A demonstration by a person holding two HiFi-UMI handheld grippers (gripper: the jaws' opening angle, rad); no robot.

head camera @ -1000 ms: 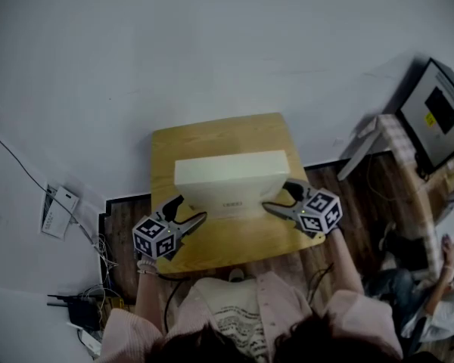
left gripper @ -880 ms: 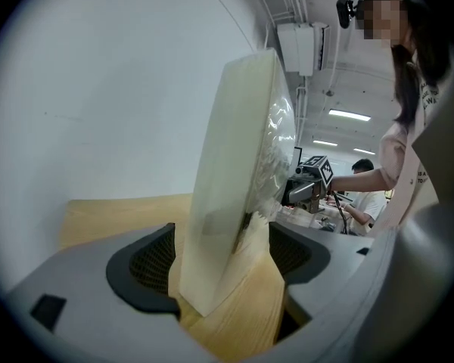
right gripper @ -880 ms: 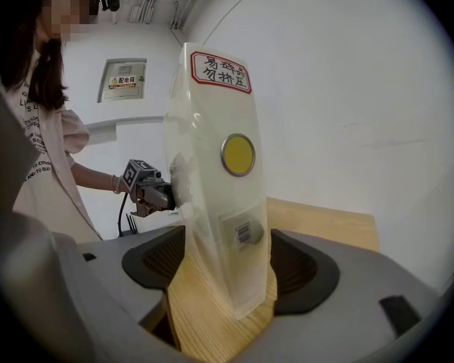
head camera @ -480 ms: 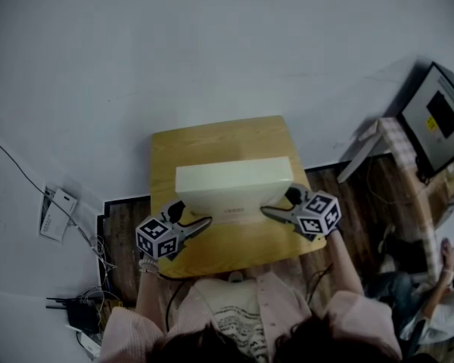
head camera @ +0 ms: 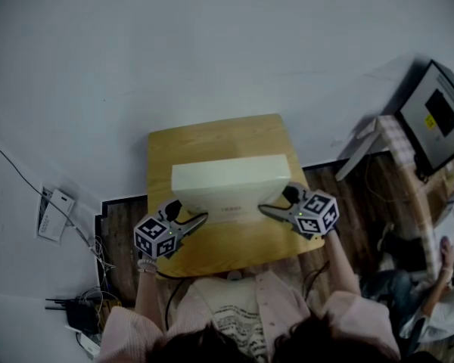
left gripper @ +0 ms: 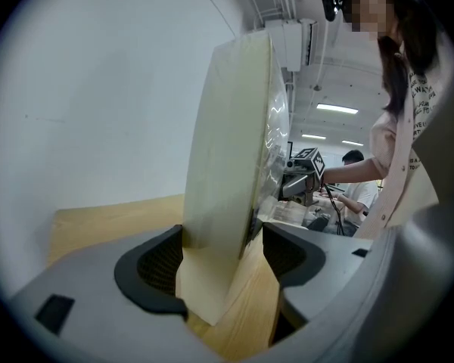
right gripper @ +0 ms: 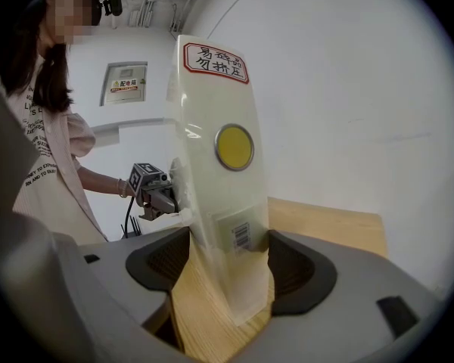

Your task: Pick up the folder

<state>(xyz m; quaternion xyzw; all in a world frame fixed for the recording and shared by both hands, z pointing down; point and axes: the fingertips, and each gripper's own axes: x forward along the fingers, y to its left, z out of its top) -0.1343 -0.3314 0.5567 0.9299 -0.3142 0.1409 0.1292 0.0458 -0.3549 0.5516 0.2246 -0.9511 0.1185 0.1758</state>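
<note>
A thick cream box folder (head camera: pixel 228 184) stands on its long edge on the small wooden table (head camera: pixel 212 134). My left gripper (head camera: pixel 188 212) is at its left end and my right gripper (head camera: pixel 276 201) at its right end. Both have just been closing with the folder between the jaws. In the left gripper view the folder (left gripper: pixel 234 142) fills the gap of the gripper (left gripper: pixel 223 259), pads against its faces. In the right gripper view the labelled end of the folder (right gripper: pixel 219 180), with a yellow dot, sits the same way in the gripper (right gripper: pixel 228 259). Its base rests on the wood.
A white wall rises close behind the table. A dark screen on a stand (head camera: pixel 437 116) is at the right, and another person (head camera: pixel 439 293) sits at the lower right. On the floor at the left lie cables and a small device (head camera: pixel 76 308).
Both grippers' jaws have drawn in around the folder's two ends. The folder stands in the same place on the table, and the hands have barely shifted.
</note>
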